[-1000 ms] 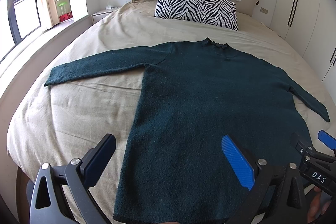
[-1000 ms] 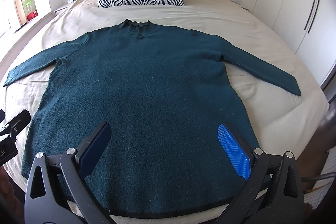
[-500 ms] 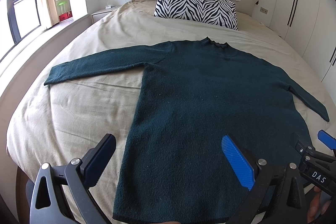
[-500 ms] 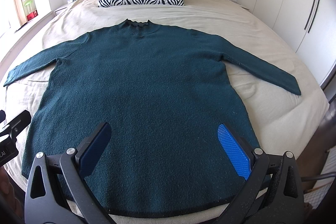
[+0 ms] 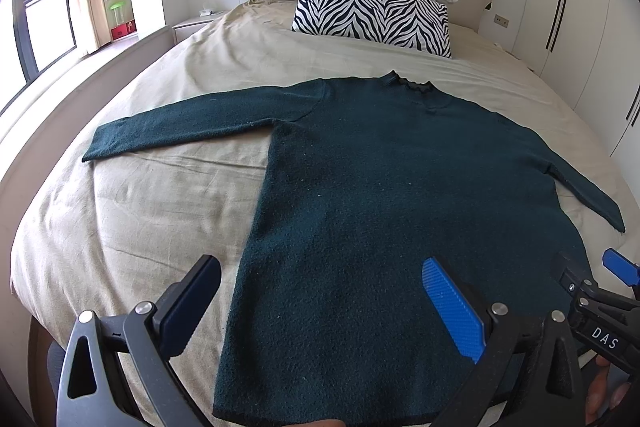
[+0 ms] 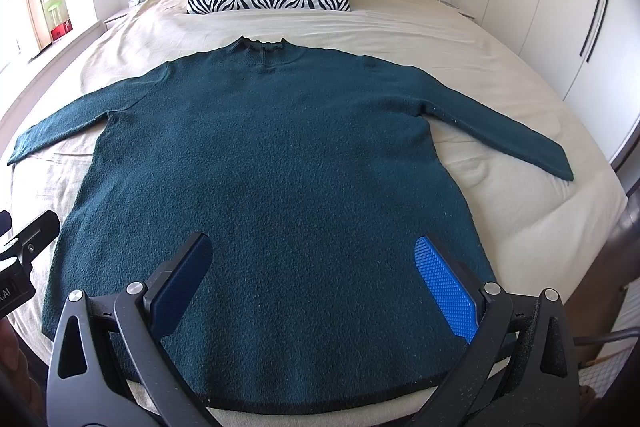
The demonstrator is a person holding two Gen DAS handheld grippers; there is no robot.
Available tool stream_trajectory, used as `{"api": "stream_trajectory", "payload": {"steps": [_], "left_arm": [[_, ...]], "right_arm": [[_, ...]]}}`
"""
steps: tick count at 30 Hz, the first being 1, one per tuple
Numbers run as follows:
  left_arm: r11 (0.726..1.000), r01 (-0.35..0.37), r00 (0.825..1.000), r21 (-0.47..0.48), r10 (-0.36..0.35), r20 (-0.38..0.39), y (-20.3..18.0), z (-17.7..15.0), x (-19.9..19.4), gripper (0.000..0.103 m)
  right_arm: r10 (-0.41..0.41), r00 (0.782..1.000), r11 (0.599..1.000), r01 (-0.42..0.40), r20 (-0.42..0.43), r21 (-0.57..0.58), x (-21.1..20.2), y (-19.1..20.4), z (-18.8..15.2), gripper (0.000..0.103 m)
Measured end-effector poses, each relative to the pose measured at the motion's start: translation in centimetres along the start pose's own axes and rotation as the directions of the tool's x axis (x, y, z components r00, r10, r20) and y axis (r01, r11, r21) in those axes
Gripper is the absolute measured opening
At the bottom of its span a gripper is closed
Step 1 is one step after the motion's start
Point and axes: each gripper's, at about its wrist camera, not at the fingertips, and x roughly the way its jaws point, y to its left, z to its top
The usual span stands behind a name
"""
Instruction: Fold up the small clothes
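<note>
No fold made yet. My left gripper (image 5: 320,307) gapes wide, empty, over the hem's left corner. Teal sweater (image 6: 272,163) lies flat on the bed (image 6: 520,211), sleeves spread. My right gripper (image 6: 312,283) also spread, empty. All folds remain.

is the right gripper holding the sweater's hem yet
No, the right gripper is open, its jaws spread wide above the flat teal sweater, gripping nothing.

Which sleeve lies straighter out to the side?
The left sleeve of the dark teal sweater does: it stretches almost straight sideways across the bed sheet. The right sleeve slants down toward the hem instead.
</note>
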Motion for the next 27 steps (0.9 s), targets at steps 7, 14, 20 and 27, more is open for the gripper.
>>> {"api": "stream_trajectory", "payload": {"steps": [7,14,20,27], "left_arm": [[1.000,0.001,1.000,0.000,-0.001,0.001,-0.1,-0.1,0.0,0.103],[1.000,-0.002,1.000,-0.002,0.002,-0.001,-0.2,-0.2,0.1,0.103],[1.000,0.009,1.000,-0.015,-0.009,-0.005,0.1,-0.2,0.5,0.103],[0.995,0.087,0.994,-0.054,-0.090,-0.057,0.1,0.0,1.9,0.103]], "right_arm": [[0.000,1.000,1.000,0.000,-0.002,0.000,0.1,0.0,0.0,0.103],[0.003,1.000,1.000,-0.003,-0.008,0.001,0.1,0.0,0.0,0.103],[0.008,1.000,1.000,-0.007,-0.015,0.008,0.4,-0.4,0.0,0.103],[0.019,0.999,0.999,-0.018,-0.029,0.027,1.6,-1.4,0.1,0.103]]}}
